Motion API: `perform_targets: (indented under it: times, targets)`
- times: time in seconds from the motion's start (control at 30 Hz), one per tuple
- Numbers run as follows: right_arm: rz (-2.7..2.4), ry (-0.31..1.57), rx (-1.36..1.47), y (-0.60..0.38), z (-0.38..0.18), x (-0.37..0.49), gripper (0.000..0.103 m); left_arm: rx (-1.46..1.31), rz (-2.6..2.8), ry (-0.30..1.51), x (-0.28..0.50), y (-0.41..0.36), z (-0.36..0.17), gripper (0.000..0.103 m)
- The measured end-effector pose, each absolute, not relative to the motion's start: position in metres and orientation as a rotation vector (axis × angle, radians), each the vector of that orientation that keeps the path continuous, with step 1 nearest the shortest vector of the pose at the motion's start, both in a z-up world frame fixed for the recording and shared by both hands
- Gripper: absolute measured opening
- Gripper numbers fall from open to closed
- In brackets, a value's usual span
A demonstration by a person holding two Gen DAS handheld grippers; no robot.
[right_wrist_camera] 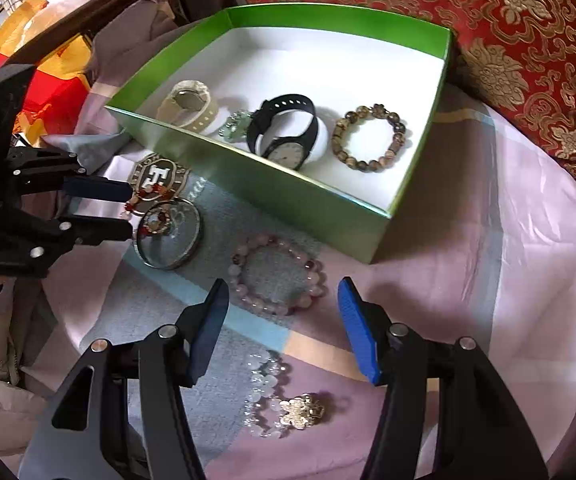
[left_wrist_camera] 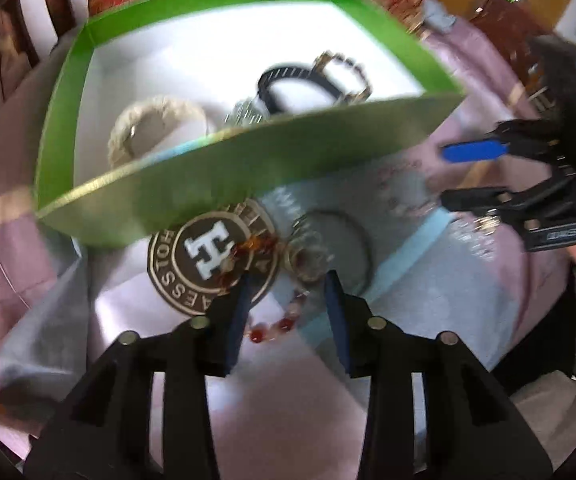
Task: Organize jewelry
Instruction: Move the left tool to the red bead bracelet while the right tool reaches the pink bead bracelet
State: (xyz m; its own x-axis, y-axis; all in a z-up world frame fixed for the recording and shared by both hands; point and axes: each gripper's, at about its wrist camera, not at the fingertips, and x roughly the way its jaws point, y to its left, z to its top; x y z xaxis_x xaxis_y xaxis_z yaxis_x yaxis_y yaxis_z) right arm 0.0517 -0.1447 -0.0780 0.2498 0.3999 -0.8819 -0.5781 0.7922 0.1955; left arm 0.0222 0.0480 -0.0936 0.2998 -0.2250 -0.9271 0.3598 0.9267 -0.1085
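green box (right_wrist_camera: 328, 196) with white inside; black watch (right_wrist_camera: 283, 128); brown bead bracelet (right_wrist_camera: 368, 138); pink bead bracelet (right_wrist_camera: 277, 276); red cushion (right_wrist_camera: 488, 20) with gold flower pattern; lilac striped bedsheet (right_wrist_camera: 508, 280).

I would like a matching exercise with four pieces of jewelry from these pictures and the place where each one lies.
Things:
1. black watch
2. brown bead bracelet
3. pink bead bracelet
4. red bead bracelet

Places:
A. on the cloth between the right gripper's fingertips
B. in the green box, middle
C. at the left gripper's fingertips
D. in the box, rightmost piece

Pairs: 1-B, 2-D, 3-A, 4-C
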Motion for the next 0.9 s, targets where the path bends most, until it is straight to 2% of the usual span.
perform_targets:
  times: [0.03,0.3,0.43,0.67,0.7,0.73,0.77,0.87,0.9]
  targets:
    - [0.661,1.145,-0.189,-0.144,-0.081,0.052,0.058,0.136,-0.386,1.220,0.023,0.046,-0.098,0.022]
    - [0.659,1.157,-0.208,-0.140,-0.085,0.052,0.058,0.170,-0.391,1.199,0.017,0.041,-0.097,0.008]
    - [0.656,1.157,-0.201,-0.140,-0.085,0.053,0.058,0.151,-0.391,1.173,0.014,0.049,-0.088,0.004]
    - [0.638,1.152,-0.212,-0.140,-0.089,0.055,0.058,0.142,-0.381,1.160,0.019,0.044,-0.082,0.004]
    - [0.639,1.151,-0.211,-0.140,-0.089,0.055,0.056,0.145,-0.379,1.162,0.019,0.043,-0.083,0.004]
    - [0.639,1.149,-0.212,-0.139,-0.090,0.055,0.047,0.146,-0.379,1.161,0.018,0.041,-0.083,0.004]
    - [0.642,1.152,-0.214,-0.138,-0.091,0.055,0.044,0.146,-0.382,1.158,0.017,0.041,-0.082,0.004]
    - [0.658,1.142,-0.242,-0.133,-0.092,0.052,0.019,0.143,-0.384,1.153,0.017,0.039,-0.081,0.004]
    - [0.661,1.145,-0.260,-0.130,-0.094,0.051,0.014,0.143,-0.383,1.154,0.017,0.039,-0.081,0.004]
